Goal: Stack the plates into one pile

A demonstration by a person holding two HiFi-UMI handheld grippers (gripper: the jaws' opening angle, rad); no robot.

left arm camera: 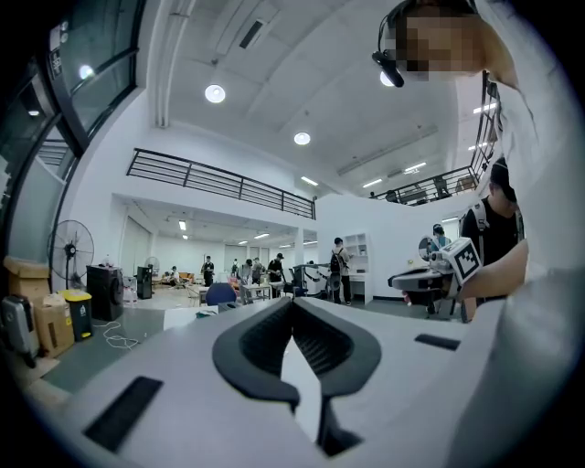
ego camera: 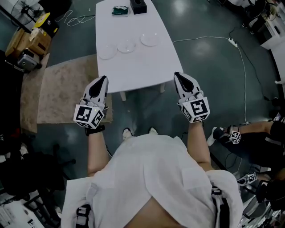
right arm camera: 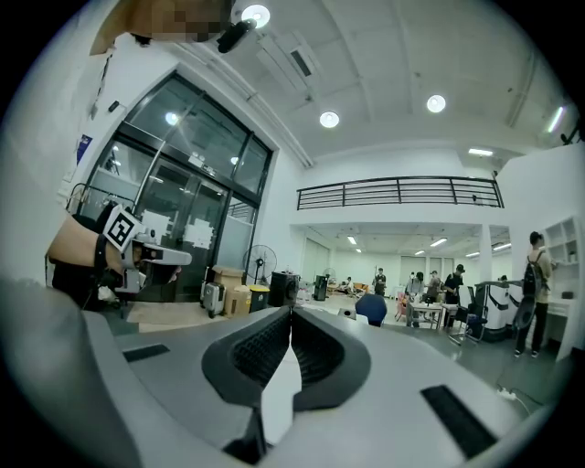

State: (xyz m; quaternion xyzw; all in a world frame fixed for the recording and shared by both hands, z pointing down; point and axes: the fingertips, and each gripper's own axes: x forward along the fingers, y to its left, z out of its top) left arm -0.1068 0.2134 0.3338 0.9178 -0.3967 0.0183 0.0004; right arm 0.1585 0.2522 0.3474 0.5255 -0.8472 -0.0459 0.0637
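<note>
**White-shirted person holds two shut grippers short of three unstacked plates**

White shirt fills the bottom of the head view, with both forearms reaching forward from it. The left gripper (ego camera: 103,79) and the right gripper (ego camera: 177,76) point level and sit apart, one near each corner of the near edge of a white counter (ego camera: 136,71). Each gripper view shows its dark ribbed jaws pressed together at the tips with nothing between them.

Three clear plates lie flat on the far half of the counter in a slanting row, apart from one another: the left plate (ego camera: 107,51), the middle plate (ego camera: 126,45) and the right plate (ego camera: 149,39). None rests on another, so the pile has not been started. A black box (ego camera: 138,6) and a small green item (ego camera: 120,10) sit at the far end, beyond the plates. A tan rug (ego camera: 62,89) lies on the floor to the left.

The step in hand looks like the first reach. To do it well, the jaws should probably spread before they arrive, then take one plate by its rim. The plates are see-through and low, so the rim may be hard to judge. Moving an outer plate onto the middle plate seems the shortest carry. Setting it down centred should keep the pile steady.
</note>
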